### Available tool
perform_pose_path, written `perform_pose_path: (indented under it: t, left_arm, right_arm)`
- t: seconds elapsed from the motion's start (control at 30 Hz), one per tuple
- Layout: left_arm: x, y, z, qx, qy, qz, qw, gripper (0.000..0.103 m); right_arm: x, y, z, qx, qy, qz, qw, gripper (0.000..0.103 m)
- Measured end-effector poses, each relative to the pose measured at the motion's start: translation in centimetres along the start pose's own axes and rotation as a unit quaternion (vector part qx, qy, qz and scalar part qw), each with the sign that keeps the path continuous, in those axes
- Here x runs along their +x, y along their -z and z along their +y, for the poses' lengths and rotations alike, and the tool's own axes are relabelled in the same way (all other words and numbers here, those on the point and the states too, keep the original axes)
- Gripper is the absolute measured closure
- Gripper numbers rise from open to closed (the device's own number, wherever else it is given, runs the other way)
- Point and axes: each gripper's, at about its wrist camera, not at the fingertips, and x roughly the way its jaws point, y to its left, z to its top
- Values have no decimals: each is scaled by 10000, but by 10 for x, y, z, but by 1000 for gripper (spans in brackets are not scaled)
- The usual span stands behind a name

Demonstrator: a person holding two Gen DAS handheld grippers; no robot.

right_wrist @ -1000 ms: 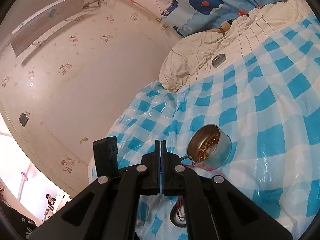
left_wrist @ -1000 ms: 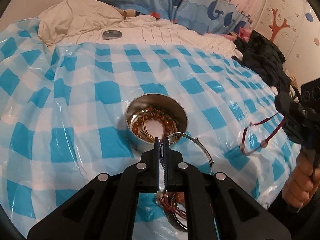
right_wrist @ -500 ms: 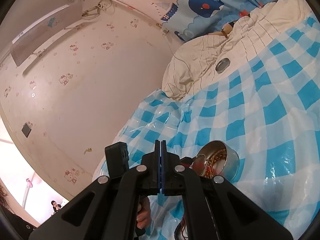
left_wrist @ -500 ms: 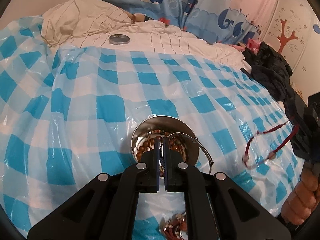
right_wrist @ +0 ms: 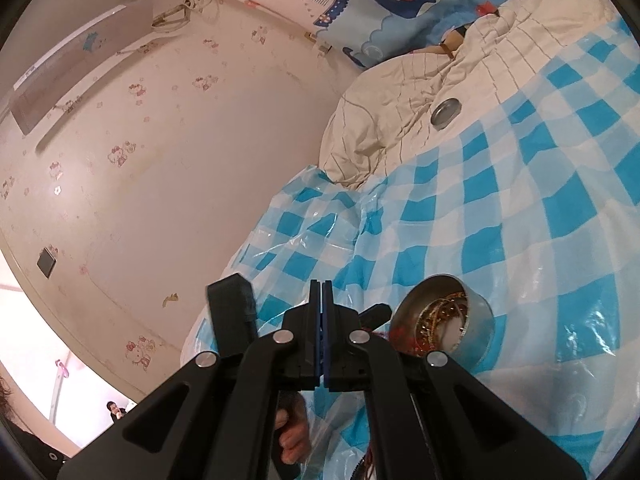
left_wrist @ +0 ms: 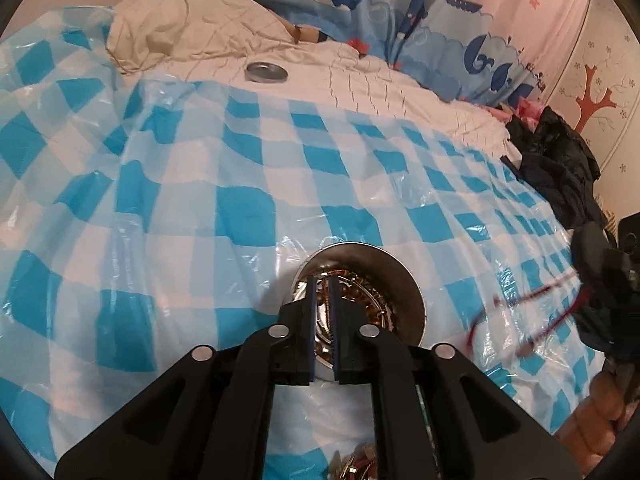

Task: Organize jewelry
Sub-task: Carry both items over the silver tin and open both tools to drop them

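Observation:
A round metal tin (left_wrist: 414, 280) holding brown beads sits on the blue-checked plastic sheet (left_wrist: 240, 208). My left gripper (left_wrist: 324, 292) hangs right over the tin's mouth, its jaws opening with a narrow gap and nothing pressed between the pads. A thin silver bangle (left_wrist: 374, 300) lies inside the tin on the beads. At the right edge my right gripper (left_wrist: 600, 276) is shut on a red cord bracelet (left_wrist: 532, 300) that dangles, blurred, above the sheet. In the right wrist view the shut right gripper (right_wrist: 321, 292) is just left of the tin (right_wrist: 478, 320), with red cord (right_wrist: 400, 334) at the tin's rim.
The tin's lid (left_wrist: 266, 72) lies far back on the cream bedding (left_wrist: 180, 28). More jewelry (left_wrist: 360, 464) is heaped at the near edge under my left gripper. Black clothing (left_wrist: 560, 168) is piled at the right. A hand (right_wrist: 294, 436) grips the left tool's handle.
My left gripper carried the silver bangle forward over the tin, then parted its jaws; the bangle now lies in the tin. The right gripper with the red cord drew nearer the tin.

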Motion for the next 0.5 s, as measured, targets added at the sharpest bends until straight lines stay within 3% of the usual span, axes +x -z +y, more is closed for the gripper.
perform_pose_path:
  t: [0.2,0.37,0.5]
  left_arm:
    - [-25,1,10,-48,15,-162,9999,76]
    - [-40,3,15,20,-78,-271,9996,62]
    - [-45,9,15,149,-184,-236,9994,53]
  right_arm:
    - [29,-7,7,-94,18,58,9999,102]
    - [53,-4,-13,-173,1096,461,9928,101]
    - [37,6,-17,-246,1444,539,9877,101]
